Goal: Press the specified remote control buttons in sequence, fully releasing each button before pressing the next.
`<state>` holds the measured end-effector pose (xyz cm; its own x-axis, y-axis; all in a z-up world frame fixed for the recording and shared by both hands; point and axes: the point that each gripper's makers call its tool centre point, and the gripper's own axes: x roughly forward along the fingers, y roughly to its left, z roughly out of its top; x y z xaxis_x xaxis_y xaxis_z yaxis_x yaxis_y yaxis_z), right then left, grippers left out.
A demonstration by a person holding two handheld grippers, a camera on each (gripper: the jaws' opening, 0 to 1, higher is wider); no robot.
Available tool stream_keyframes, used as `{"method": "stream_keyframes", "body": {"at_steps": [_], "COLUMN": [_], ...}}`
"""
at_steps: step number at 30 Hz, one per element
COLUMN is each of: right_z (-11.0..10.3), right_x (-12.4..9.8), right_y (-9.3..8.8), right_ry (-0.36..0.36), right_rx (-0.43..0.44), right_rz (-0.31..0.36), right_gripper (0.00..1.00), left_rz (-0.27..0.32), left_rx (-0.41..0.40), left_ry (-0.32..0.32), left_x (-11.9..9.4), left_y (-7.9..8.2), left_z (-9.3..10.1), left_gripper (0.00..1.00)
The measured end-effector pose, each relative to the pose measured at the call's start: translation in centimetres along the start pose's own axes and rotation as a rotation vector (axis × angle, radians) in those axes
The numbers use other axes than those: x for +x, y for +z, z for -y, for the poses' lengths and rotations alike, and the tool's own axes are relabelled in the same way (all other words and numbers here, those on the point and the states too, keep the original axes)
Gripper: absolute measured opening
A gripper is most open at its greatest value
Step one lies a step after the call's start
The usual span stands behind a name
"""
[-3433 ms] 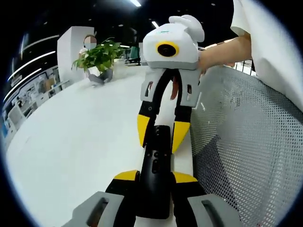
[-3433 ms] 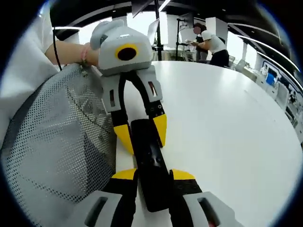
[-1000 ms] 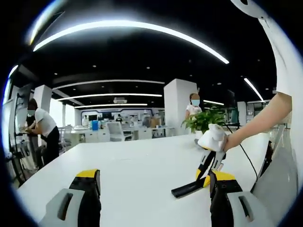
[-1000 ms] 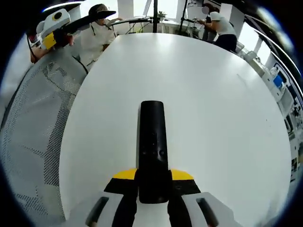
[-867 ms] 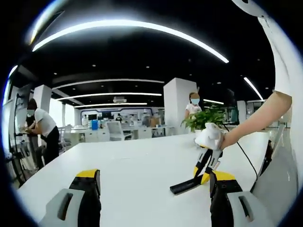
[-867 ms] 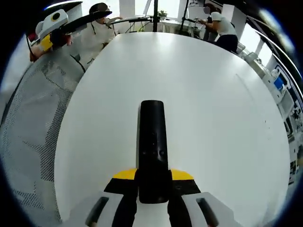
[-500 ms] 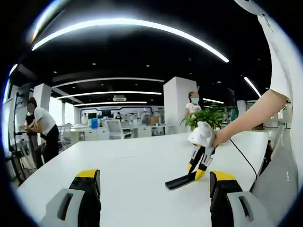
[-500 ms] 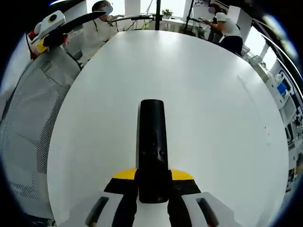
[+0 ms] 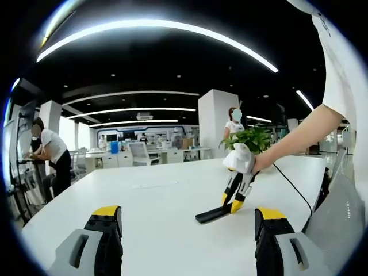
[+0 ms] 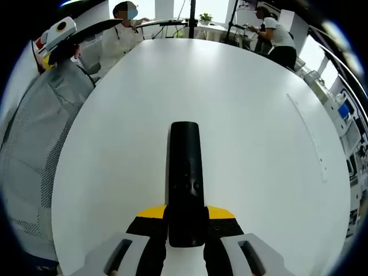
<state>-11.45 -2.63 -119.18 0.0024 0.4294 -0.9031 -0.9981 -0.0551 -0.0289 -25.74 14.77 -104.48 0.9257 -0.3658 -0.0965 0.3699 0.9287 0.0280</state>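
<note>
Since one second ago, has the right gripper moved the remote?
Yes. In the left gripper view, the right gripper and the remote have shifted leftward against the plant and the pillar.

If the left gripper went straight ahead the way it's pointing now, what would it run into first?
Probably nothing close: the left gripper is open and looks low across the bare white table. The black remote, held by the right gripper, lies slightly right of that line; depth is unclear.

Grey tool (image 9: 181, 230) with yellow-tipped black jaws; white sleeve (image 9: 345, 63).
</note>
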Motion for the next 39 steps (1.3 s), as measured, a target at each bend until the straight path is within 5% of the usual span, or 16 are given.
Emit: {"method": "stream_keyframes", "body": {"at_steps": [6, 8, 12, 19, 22, 26, 28, 29, 36, 39], "right_z": [0.0, -0.3, -0.1, -1.1, -2.1, -4.5, -6.2, -6.9, -10.7, -11.7], "right_x": [0.0, -0.3, -2.1, -7.9, -10.8, -15.0, -16.9, -18.8, -23.1, -22.8], "right_y": [0.1, -0.2, 0.2, -0.2, 0.2, 0.8, 1.2, 1.3, -0.8, -1.4], "right_ry": [-0.009, -0.006, -0.038, -0.201, -0.322, -0.458, -0.522, -0.617, -0.95, -1.019], "right_rx": [0.087, 0.22, 0.341, 0.591, 0.682, 0.864, 0.875, 0.853, 0.794, 0.777], "right_rz": [0.024, 0.028, 0.157, 0.447, 0.626, 0.882, 0.955, 1.021, 1.131, 1.117], "right_gripper": [0.22, 0.26, 0.37, 0.53, 0.6, 0.86, 0.95, 0.97, 0.99, 0.99], "left_rz": [-0.005, -0.012, -0.001, 0.002, -0.008, 0.002, -0.001, 0.0, 0.022, 0.022], "left_rx": [0.007, 0.009, -0.014, -0.043, -0.039, -0.064, -0.066, -0.066, -0.09, -0.082], "left_ry": [0.003, 0.003, -0.016, -0.023, -0.023, -0.026, -0.018, -0.013, -0.015, -0.018], "left_x": [0.0, 0.0, 0.0, 0.1, 0.1, 0.1, 0.1, 0.1, 0.0, 0.0], "left_y": [-0.1, -0.2, 0.0, -0.1, -0.2, -0.1, -0.1, -0.1, 0.2, 0.3], "left_z": [0.0, -0.1, 0.2, 0.3, 0.3, 0.2, 0.1, 0.0, -0.1, 0.0], "left_gripper": [1.0, 1.0, 1.0, 1.0, 1.0, 1.0, 1.0, 1.0, 1.0, 1.0]}}
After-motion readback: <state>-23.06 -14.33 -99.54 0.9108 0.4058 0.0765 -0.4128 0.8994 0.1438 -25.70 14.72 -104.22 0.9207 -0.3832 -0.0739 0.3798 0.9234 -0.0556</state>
